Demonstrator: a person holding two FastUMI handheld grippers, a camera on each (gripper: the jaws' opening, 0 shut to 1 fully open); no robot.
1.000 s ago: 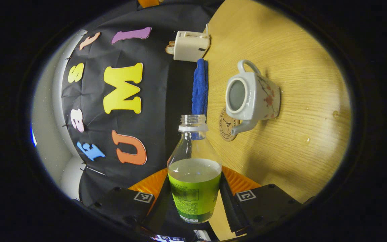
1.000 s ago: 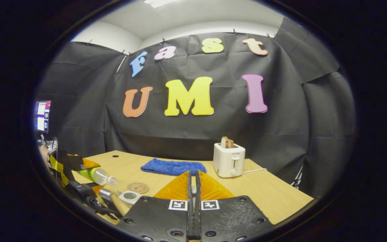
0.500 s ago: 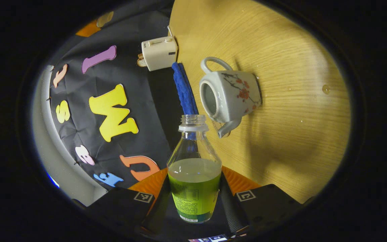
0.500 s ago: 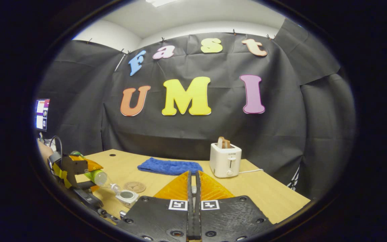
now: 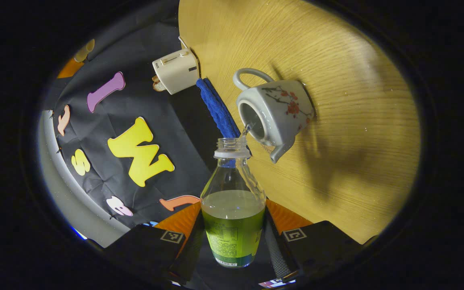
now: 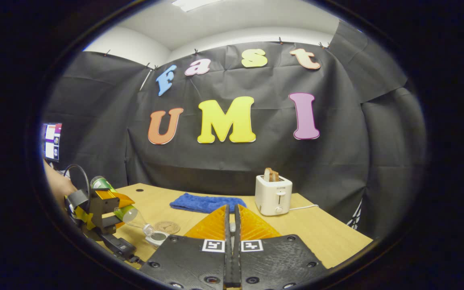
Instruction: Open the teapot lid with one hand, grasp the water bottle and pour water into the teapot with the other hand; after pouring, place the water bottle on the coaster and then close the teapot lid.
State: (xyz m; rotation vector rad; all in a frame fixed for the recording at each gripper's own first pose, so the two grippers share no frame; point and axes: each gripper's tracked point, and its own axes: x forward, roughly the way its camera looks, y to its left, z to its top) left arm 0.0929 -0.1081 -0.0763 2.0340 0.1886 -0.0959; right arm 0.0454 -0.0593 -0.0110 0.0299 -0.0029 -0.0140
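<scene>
Left gripper jaws clamped on the water bottle at bottom centre of the left gripper view — bottle tipped, open mouth beside the teapot rim, thin stream entering the lidless opening. Teapot standing on the table, upper centre. Right gripper jaws pressed together at bottom centre of the right gripper view; cannot tell whether anything sits between. Coaster near the teapot, lower left there.
</scene>
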